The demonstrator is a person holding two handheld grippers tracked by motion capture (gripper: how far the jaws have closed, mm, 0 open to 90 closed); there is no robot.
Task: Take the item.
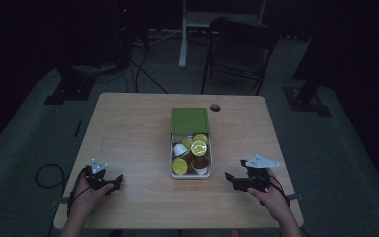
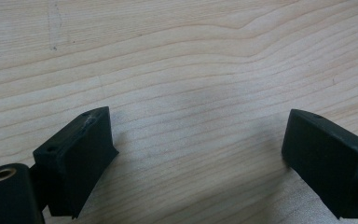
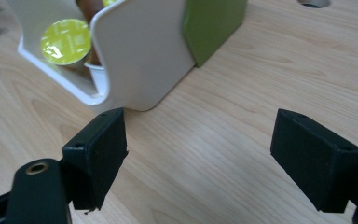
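- Dim surroundings are seen around a pale wooden table point(image 1: 128, 128), with a dark folding chair point(image 1: 239, 49) and a white stand point(image 1: 183, 34) on the floor at the far side.
- At the near left edge of the table, the left gripper point(image 1: 109, 181) is held in a hand point(image 1: 86, 195); its jaws are spread wide apart, and in the left gripper view bare wood grain alone lies between them.
- At the middle of the table a white tray point(image 1: 191, 176) is set, slid partway out of a green sleeve point(image 1: 190, 120) on its far end.
- Coffee capsules point(image 1: 199, 147) are piled in the tray, several with yellow-green foil lids, some brown or white.
- To the near right of the tray, the right gripper point(image 1: 233, 178) is held apart from it, pointing left toward it; its jaws are spread, with nothing clamped.
- In the right gripper view the tray's rounded white corner point(image 3: 140, 60) is seen just beyond the jaws, not between them.
- A round hole point(image 1: 215, 107) is seen in the tabletop, far right of the sleeve.
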